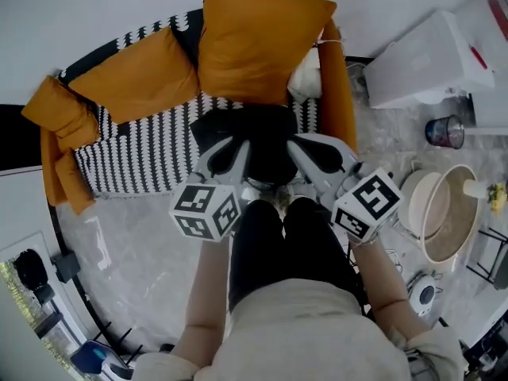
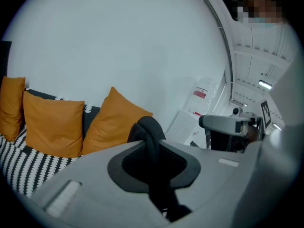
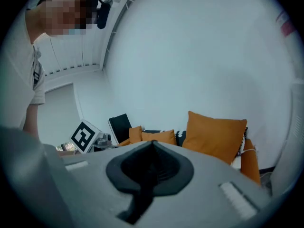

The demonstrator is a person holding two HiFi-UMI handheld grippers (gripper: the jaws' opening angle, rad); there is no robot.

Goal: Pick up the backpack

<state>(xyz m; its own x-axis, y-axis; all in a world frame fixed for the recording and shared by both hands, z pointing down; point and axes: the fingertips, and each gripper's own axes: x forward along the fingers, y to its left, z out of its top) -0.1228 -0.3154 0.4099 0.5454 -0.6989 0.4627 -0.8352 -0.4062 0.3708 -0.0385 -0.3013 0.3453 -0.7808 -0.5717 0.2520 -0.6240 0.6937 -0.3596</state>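
Since the left tongs and the right tongs each clamp a strap of the backpack, raise both evenly; avoid tilting

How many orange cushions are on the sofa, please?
3 cushions: a large one upright by the sofa's right end, one in the middle, one at the left end. The backpack may hide more.

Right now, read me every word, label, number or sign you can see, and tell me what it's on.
No words or numbers can be read anywhere.
Marker cubes: black-and-white square patterns only, no letters or digits.
Red label, on something white in the background: too blurred to read.
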